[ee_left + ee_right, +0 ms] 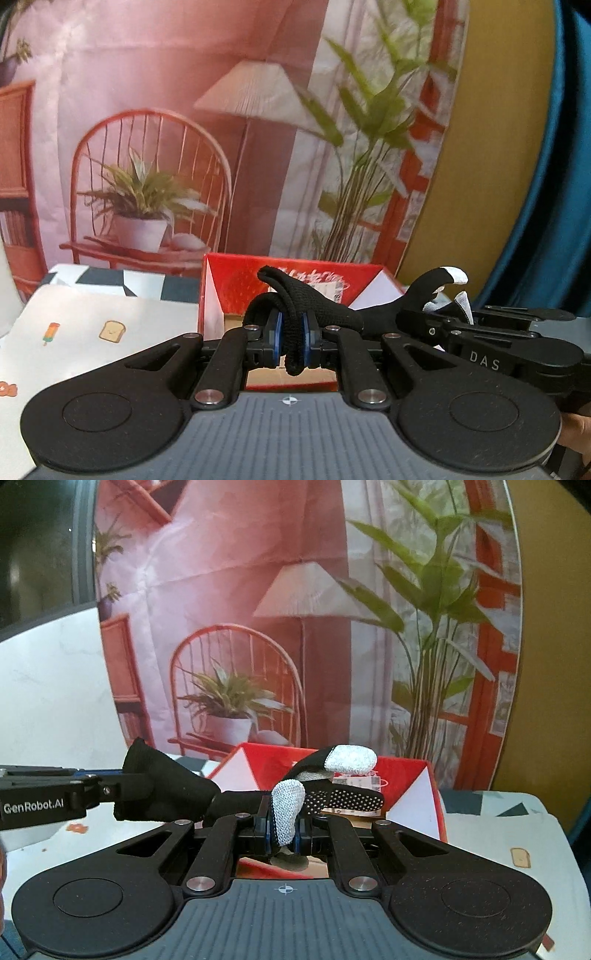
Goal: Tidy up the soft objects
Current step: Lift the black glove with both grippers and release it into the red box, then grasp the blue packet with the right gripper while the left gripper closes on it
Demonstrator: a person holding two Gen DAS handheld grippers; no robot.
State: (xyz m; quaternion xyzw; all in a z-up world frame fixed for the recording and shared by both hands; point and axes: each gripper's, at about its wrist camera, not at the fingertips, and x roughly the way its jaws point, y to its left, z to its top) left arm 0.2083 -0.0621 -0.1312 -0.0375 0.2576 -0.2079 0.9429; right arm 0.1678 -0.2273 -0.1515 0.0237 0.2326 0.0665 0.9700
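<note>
The knit cloth glove [173, 794], matt black with silvery woven fingertips and rubbery dots, contrasts with the glossy red cardboard box [406, 775].

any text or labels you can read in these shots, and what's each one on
"DAS": on the right gripper body, seen from the left wrist view.
"GenRobot.AI": on the left gripper body, seen from the right wrist view.
White script on the red box: too blurred to read.
Orange print at the paper sheet edge: cut off, unreadable.

Left tongs [291, 334]: black linkage arms, blue pads, silver rivets. Right tongs [283, 825]: same build, "DAS" marking.
</note>
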